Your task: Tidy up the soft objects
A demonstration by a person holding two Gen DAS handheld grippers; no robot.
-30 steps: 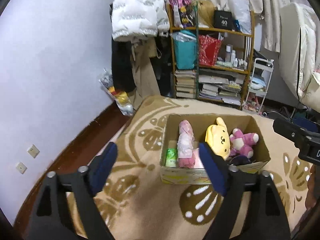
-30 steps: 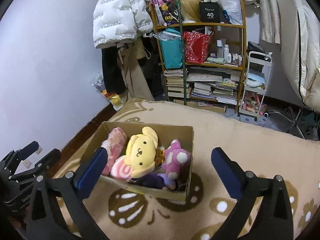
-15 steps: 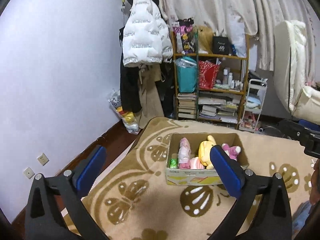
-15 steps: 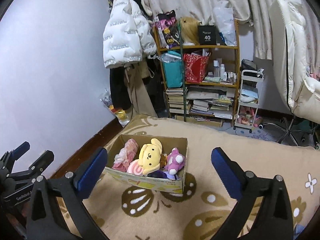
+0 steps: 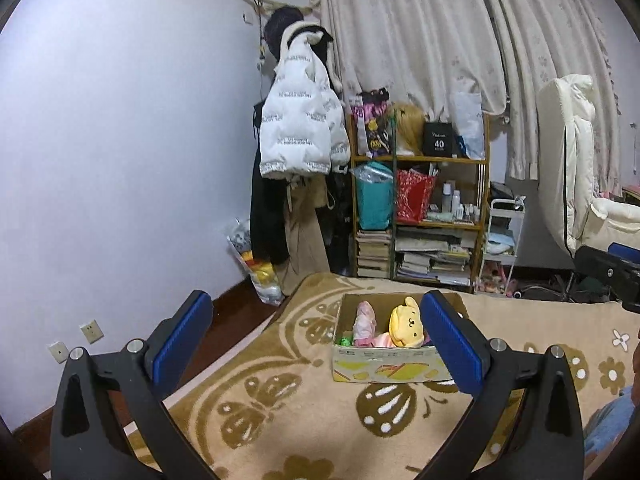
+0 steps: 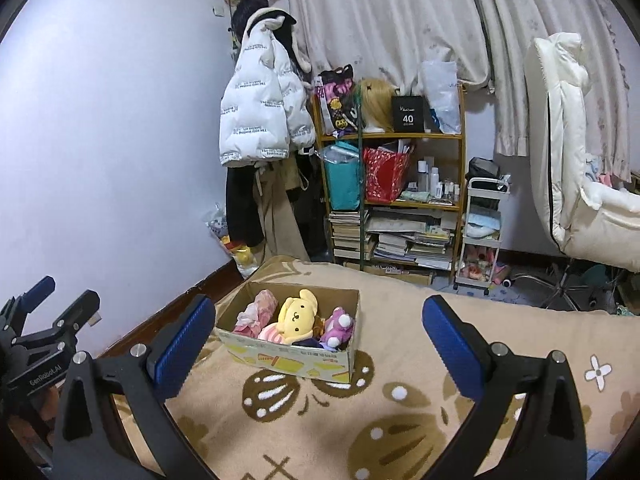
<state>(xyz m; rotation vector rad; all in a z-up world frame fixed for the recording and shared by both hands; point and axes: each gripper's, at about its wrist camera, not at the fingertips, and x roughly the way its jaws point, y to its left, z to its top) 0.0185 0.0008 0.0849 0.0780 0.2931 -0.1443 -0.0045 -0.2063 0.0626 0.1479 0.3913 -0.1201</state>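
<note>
Cardboard box [image 6: 292, 354] sits on the patterned rug [image 6: 400, 412], open at the top, well ahead of both grippers. Inside: a yellow dog plush [image 6: 297, 314] at centre, a pink bundle [image 6: 256, 312] at its 9 o'clock, a purple-and-white plush [image 6: 339, 326] at its 3 o'clock, a striped pink piece [image 6: 270, 333] and something dark towards the front wall. The left wrist view adds a small green item [image 5: 345, 338] in the box's near left corner.

Judged progress: near complete. The soft things in view are all in the box; none lies loose on the visible rug. Whatever remains is out of frame or cannot be told.

Left hand-held gripper [image 5: 316, 340]: jaws have just been opening and stand spread wide, nothing between them. Right hand-held gripper [image 6: 319, 344]: jaws wide apart, holding nothing. Each shows at the edge of the other's view, both well short of the box.

Surroundings: wooden shelf [image 6: 400, 136] at 12 o'clock from the box, crammed with books, bags and bottles; white puffer jacket [image 6: 256, 116] hanging at 11 o'clock; small white trolley [image 6: 482, 236] at 1 o'clock; cream chair [image 6: 568, 152] at 2 o'clock; curtains [image 6: 400, 16] behind; a bag of bits [image 6: 236, 248] against the wall by the rug's far corner.

Obstruction: none between grippers and box. Rug is bare on the approach.
</note>
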